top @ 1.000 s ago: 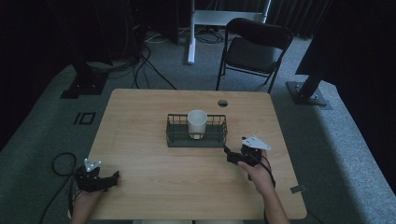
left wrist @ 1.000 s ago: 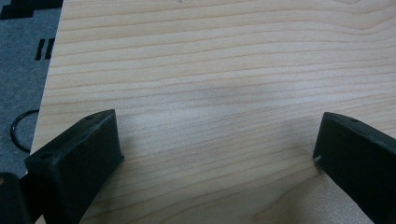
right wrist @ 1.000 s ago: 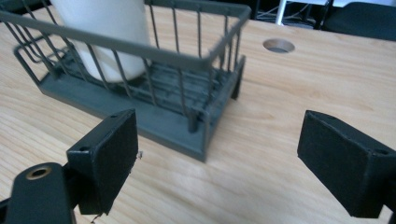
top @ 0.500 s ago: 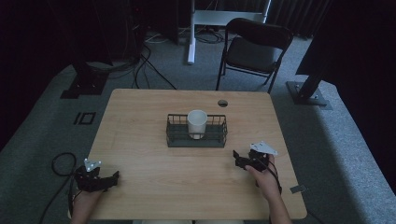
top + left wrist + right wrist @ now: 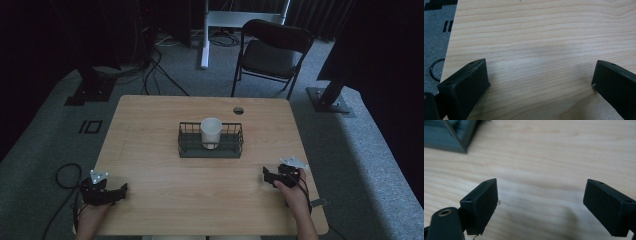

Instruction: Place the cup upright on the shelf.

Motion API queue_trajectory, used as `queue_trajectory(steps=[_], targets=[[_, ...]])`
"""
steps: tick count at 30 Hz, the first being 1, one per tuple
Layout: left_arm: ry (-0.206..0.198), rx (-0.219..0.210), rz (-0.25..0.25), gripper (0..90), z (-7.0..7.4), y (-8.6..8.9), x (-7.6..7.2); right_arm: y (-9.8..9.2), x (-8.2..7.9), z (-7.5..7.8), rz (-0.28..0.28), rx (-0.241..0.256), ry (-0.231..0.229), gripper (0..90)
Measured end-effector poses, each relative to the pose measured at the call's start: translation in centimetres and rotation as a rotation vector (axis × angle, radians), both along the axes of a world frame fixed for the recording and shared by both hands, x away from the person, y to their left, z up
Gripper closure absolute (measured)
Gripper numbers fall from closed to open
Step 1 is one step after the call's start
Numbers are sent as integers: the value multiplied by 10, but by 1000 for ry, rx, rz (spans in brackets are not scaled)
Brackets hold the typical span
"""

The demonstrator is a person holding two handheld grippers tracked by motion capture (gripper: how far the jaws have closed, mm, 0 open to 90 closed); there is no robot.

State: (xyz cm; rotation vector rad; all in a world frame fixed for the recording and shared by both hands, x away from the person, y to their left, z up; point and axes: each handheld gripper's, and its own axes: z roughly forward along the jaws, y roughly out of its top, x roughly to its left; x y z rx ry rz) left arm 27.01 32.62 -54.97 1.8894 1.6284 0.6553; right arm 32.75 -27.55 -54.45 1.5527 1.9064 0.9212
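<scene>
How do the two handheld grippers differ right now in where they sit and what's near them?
The left gripper sits at the table's near left corner, far from the basket; the right gripper sits on the right side, closer to the basket. In the right gripper view a basket corner appears; in the left gripper view, bare wood. Both are open and hold nothing.
</scene>
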Motion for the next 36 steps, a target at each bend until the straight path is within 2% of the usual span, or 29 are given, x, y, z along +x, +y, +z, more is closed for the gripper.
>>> queue_trajectory(steps=[6, 12, 22, 36], targets=[[0, 0, 0, 9, 0, 0, 0, -6, -5, -2, 10, 6, 15, 123], [0, 0, 0, 9, 0, 0, 0, -11, -10, -8, 11, -26, 58, 124], [0, 0, 0, 9, 0, 0, 0, -20, -18, -8, 30, -33, 61, 118], [-1, 0, 0, 9, 0, 0, 0, -20, -18, -8, 35, -36, 61, 117]])
